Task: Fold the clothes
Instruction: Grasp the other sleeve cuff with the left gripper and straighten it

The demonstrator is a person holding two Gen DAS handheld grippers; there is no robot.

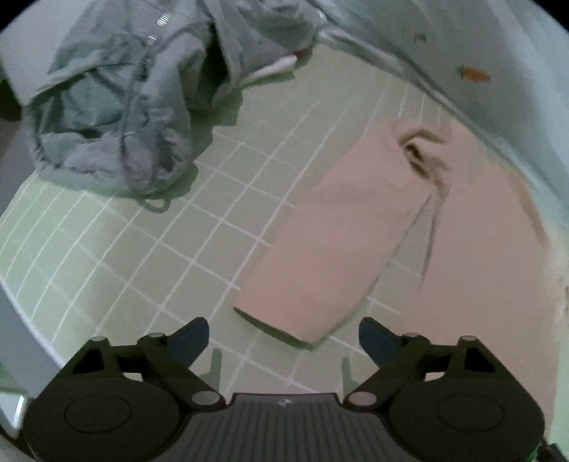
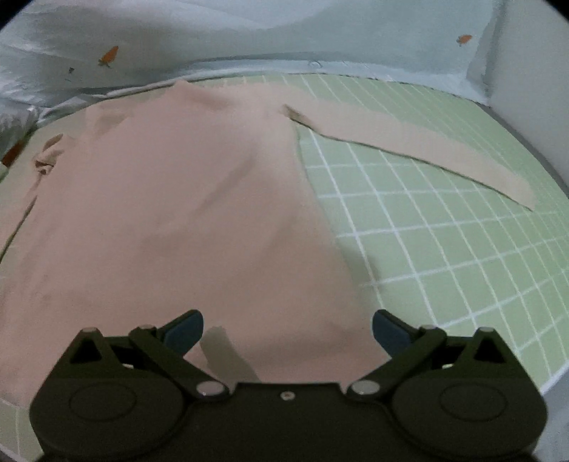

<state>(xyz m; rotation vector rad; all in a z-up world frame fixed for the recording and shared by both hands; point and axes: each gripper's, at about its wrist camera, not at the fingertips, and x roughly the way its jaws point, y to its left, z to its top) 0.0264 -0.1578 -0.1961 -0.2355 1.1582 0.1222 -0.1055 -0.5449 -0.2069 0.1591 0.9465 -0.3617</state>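
Surface: a pale green gridded mat (image 2: 444, 227) covers what I take to be the table; its far edge meets light blue bedding with small orange prints (image 2: 320, 32), so what lies underneath is uncertain.
Task garment: a pink long-sleeved top (image 2: 170, 213) lies spread flat on the mat, body in the middle, one sleeve out to either side.
Sleeve, right view: the right-side sleeve (image 2: 409, 149) runs away from the body toward the right edge of the mat, lying flat, its cuff end well apart from the body.
Sleeve, left view: the other sleeve (image 1: 338, 241) lies with its long axis running from the armpit down toward the camera; its cuff sits just ahead of the left tongs (image 1: 283, 336), slightly right of their centre.
Other clothes: a crumpled grey-green garment (image 1: 117, 117) is heaped at the far left, apart from the pink top.
Left tongs: spread wide, nothing between the pads, hanging over bare mat just short of the cuff.
Right tongs (image 2: 288, 328): spread fully, empty, over the lower body of the top near its right side edge.
Key relation: the left hand is much the nearer to a cuff.
Hard to make out: the collar and hem are cut off or blurred; whether either pair touches cloth cannot be told.
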